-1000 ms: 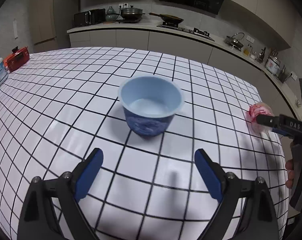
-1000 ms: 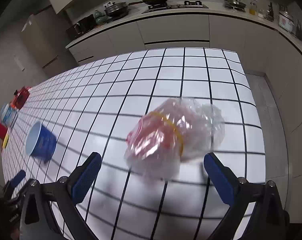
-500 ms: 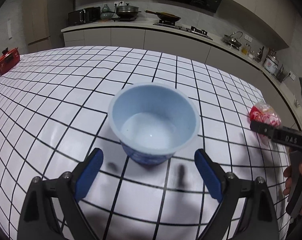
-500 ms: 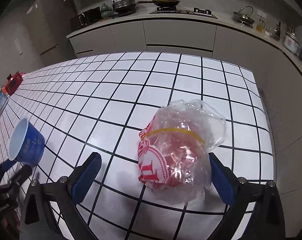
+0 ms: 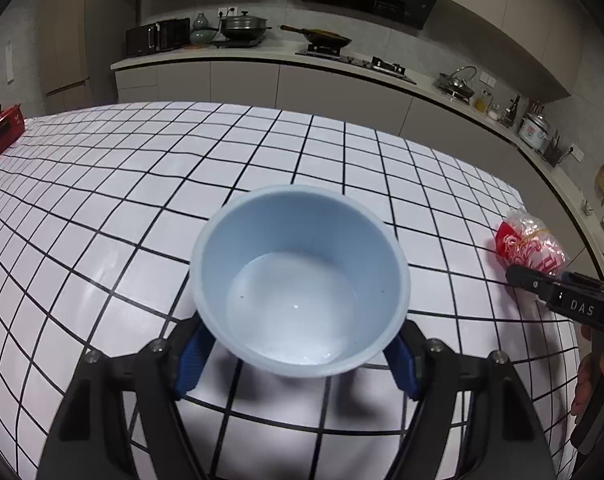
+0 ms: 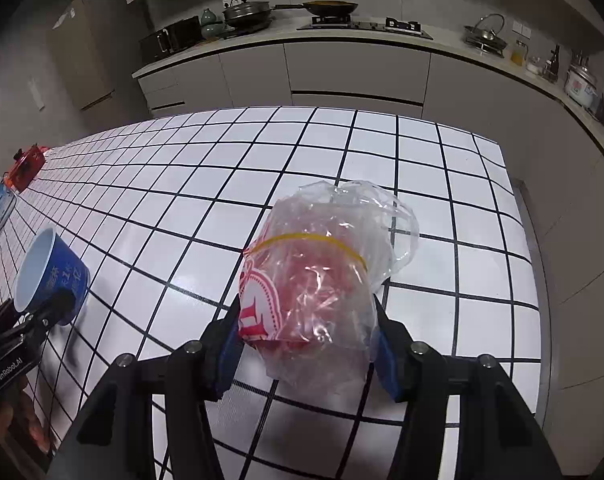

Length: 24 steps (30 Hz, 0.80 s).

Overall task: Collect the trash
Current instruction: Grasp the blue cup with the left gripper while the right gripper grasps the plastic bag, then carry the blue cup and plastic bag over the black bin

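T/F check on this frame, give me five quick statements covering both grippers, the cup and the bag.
1. The blue cup stands upright between the left gripper fingers. True; its jaws are closing around it.
2. The cup holds crumpled paper. False: it looks empty, its pale floor bare.
3. The right gripper has the plastic-wrapped red packet between its fingers. True; its jaws are closing on it.
4. A blue rubber band circles the packet. False: the rubber band is yellow.
5. The packet lies on a bare wooden table. False: it lies on a white tablecloth with a black grid.
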{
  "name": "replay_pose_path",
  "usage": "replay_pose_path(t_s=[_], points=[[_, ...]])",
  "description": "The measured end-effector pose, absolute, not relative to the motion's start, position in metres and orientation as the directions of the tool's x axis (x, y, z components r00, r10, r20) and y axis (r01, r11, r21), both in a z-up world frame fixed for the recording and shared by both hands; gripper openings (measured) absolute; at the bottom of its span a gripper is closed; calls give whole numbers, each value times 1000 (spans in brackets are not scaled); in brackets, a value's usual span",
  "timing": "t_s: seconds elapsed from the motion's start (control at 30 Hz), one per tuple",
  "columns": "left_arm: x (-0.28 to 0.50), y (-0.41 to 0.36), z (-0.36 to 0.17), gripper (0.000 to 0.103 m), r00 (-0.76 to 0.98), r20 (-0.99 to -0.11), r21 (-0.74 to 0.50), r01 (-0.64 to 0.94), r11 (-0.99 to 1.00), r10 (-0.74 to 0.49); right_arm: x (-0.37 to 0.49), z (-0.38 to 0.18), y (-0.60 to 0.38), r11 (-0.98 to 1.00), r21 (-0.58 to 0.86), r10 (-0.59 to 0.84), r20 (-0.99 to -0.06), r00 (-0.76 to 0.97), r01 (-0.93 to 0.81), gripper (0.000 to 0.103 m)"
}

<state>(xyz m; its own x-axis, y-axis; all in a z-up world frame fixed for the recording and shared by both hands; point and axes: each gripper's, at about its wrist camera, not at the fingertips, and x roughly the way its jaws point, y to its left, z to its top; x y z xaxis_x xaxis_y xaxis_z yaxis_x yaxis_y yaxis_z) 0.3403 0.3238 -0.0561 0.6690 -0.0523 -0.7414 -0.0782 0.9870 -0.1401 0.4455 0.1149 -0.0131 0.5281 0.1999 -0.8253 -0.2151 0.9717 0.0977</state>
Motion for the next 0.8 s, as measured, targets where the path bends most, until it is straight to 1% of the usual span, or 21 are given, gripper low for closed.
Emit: replay_pose_path(t_s=[0.4,0.8], points=[[321,287,-36,76,696,-714,-134,-24,991,-80,409,8,99,962,98,228,-802,553,-254,57],[294,247,-32,76,691,-717,-129,-6,992,-89,362,22,59,958,110,247,-785,567,-266,57]])
